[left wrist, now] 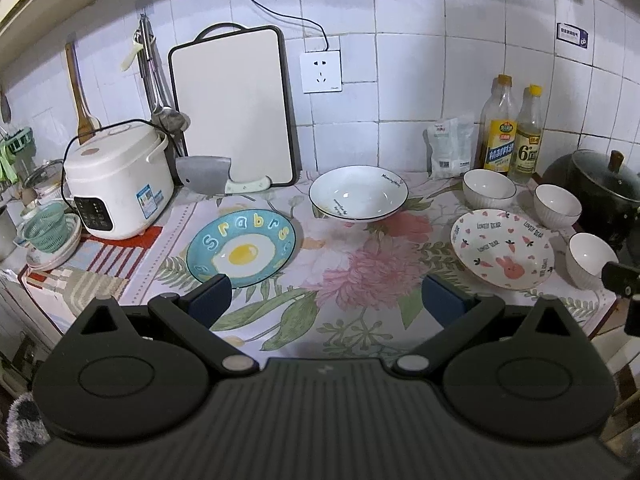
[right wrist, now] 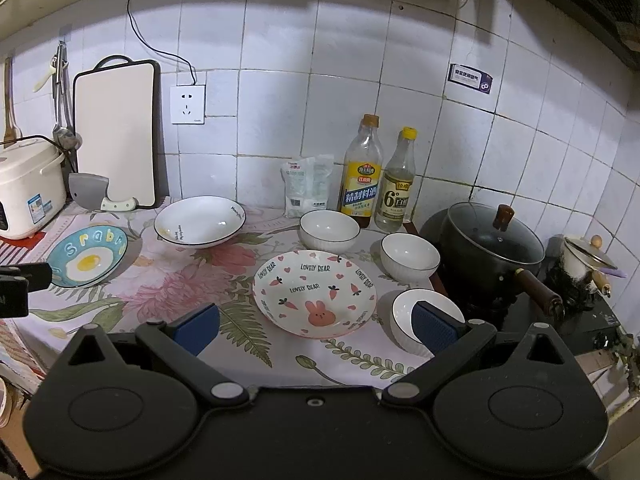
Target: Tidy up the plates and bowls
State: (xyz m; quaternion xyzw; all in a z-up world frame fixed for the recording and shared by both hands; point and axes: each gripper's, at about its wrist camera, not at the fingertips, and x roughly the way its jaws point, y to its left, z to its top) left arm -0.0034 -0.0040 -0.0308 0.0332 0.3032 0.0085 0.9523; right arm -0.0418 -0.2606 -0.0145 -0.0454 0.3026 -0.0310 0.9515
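On the floral cloth lie a blue fried-egg plate (left wrist: 241, 250) (right wrist: 88, 261), a deep white plate with a black rim (left wrist: 359, 193) (right wrist: 200, 220), and a pink rabbit plate (left wrist: 502, 253) (right wrist: 315, 293). Three small white bowls stand at the right: back (left wrist: 489, 189) (right wrist: 329, 229), middle (left wrist: 557, 205) (right wrist: 410, 256), front (left wrist: 591, 260) (right wrist: 404, 316). My left gripper (left wrist: 326, 300) is open and empty above the cloth's front edge. My right gripper (right wrist: 316, 326) is open and empty, in front of the rabbit plate, its right finger over the front bowl.
A rice cooker (left wrist: 118, 184), a cleaver (left wrist: 212, 178) and a cutting board (left wrist: 236, 108) stand at back left. Two bottles (right wrist: 360, 176) and a bag (right wrist: 306, 184) stand against the tiled wall. A black pot (right wrist: 492, 240) sits on the stove at right.
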